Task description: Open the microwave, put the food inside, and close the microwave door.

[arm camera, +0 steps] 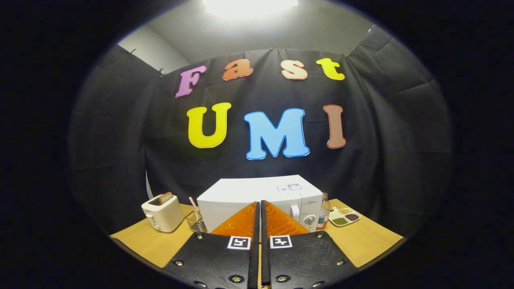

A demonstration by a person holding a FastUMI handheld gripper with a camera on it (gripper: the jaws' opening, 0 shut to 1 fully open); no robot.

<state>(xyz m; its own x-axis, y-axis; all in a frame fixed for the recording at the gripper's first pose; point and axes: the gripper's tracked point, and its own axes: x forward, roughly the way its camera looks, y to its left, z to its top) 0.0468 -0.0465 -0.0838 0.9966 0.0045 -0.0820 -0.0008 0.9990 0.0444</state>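
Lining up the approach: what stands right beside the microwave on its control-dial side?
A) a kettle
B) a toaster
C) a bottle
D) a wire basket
C: the bottle stands against the microwave next to its dial, beyond the shut claw; the toaster stands on the other side.

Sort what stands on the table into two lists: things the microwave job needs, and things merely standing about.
Belongs to the job:
- microwave, door closed, just beyond the fingers
- gripper, fingers together, holding nothing

Just standing about:
- toaster with a slice in it, left of the microwave
- wire basket with a straw
- bottle, right of the microwave
- divided dish of beans
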